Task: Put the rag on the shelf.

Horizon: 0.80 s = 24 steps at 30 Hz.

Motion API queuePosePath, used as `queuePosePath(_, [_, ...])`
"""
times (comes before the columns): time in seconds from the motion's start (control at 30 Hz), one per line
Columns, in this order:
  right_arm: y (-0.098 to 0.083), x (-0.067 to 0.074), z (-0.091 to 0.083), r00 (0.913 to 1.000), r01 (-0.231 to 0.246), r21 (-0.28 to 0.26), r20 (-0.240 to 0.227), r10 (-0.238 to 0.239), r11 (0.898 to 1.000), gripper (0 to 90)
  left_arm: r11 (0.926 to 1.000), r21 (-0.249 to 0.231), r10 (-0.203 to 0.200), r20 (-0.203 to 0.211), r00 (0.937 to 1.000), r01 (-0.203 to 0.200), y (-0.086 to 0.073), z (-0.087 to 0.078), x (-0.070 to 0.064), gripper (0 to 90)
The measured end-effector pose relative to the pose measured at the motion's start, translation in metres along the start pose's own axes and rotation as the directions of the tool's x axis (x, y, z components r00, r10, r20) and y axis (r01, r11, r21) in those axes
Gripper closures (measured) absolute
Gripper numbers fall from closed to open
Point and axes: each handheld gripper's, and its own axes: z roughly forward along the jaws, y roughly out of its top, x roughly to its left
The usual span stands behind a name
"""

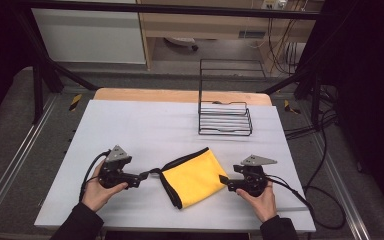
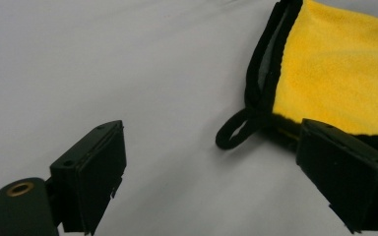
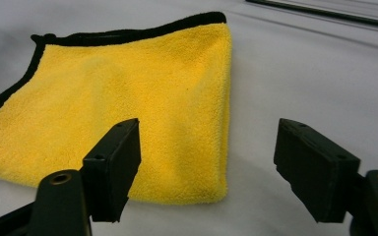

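Note:
A folded yellow cloth (image 1: 194,176) with black trim lies on the white table top (image 1: 145,125), near the front. My left gripper (image 1: 146,176) sits just left of it, held level and pointing right. In the left gripper view the cloth (image 2: 334,69) is at the upper right. Its black hanging loop (image 2: 234,130) lies between the wide-apart jaws of the left gripper (image 2: 211,157), touching neither. My right gripper (image 1: 224,180) is at the cloth's right edge, pointing left. In the right gripper view the cloth's (image 3: 128,83) folded corner lies under the right gripper's (image 3: 207,125) parted jaws, ungripped.
A black wire rack (image 1: 225,117) stands at the back right of the table. Black cables (image 1: 320,195) trail off the table's right side. A wooden edge (image 1: 180,95) runs along the far side.

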Motion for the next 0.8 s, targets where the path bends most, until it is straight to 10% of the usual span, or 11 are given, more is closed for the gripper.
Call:
queuePosePath(0.3, [-0.002, 0.0, 0.003, 0.9997, 0.007, 0.02, 0.021, -0.007, 1.0, 38.4, 0.9946, 0.076, 0.074, -0.036, 0.9966, -0.071, 0.027, 0.04, -0.023, 25.8])
queuePosePath(0.8, [-0.006, -0.001, 0.013, 0.9964, -0.04, 0.099, 0.078, 0.032, 0.994, 55.4, 0.9862, 0.153, 0.055, 0.058, 0.9968, -0.063, 0.021, 0.068, -0.028, 58.7])
